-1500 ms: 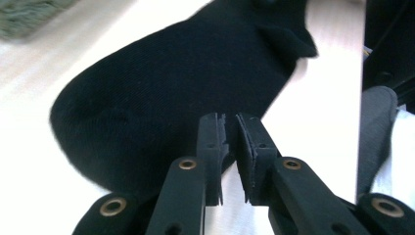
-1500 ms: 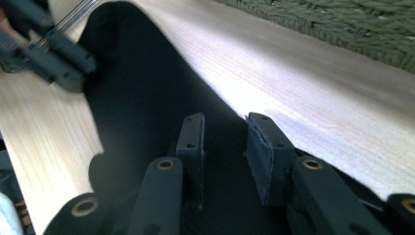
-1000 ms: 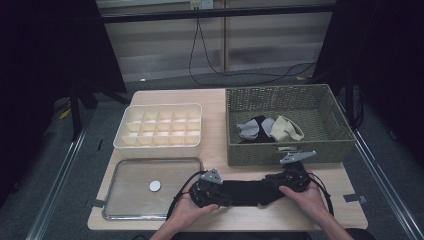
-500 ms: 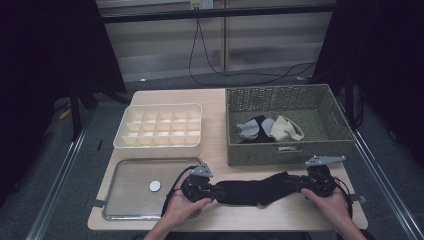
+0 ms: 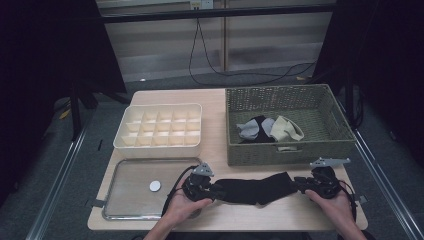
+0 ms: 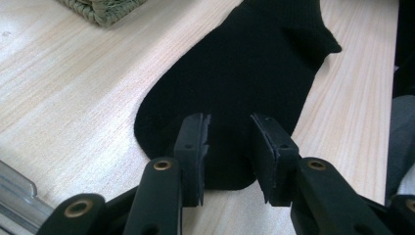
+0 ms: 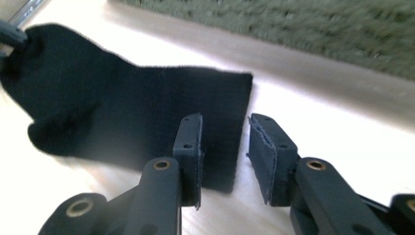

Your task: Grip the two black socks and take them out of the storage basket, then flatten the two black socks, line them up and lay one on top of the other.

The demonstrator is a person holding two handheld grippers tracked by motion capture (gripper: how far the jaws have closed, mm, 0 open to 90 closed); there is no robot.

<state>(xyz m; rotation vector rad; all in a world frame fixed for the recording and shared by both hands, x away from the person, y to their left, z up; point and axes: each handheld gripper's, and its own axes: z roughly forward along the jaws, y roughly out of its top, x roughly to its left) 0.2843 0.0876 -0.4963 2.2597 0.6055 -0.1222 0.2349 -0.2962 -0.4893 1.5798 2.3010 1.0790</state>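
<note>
Both grippers part-open & just been opening: left gripper (image 6: 229, 156) over black sock (image 6: 254, 73) toe, right gripper (image 7: 224, 156) at cuff; nothing gripped.

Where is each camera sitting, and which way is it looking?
High view: above the person's side, looking forward and down on the table, black sock, basket; both hands, left claw and right claw show.
Left gripper view: rides the left claw, looking along its open jaws at the sock's toe end.
Right gripper view: rides the right claw, facing the sock's cuff and basket wall.
All three share the sock.
</note>
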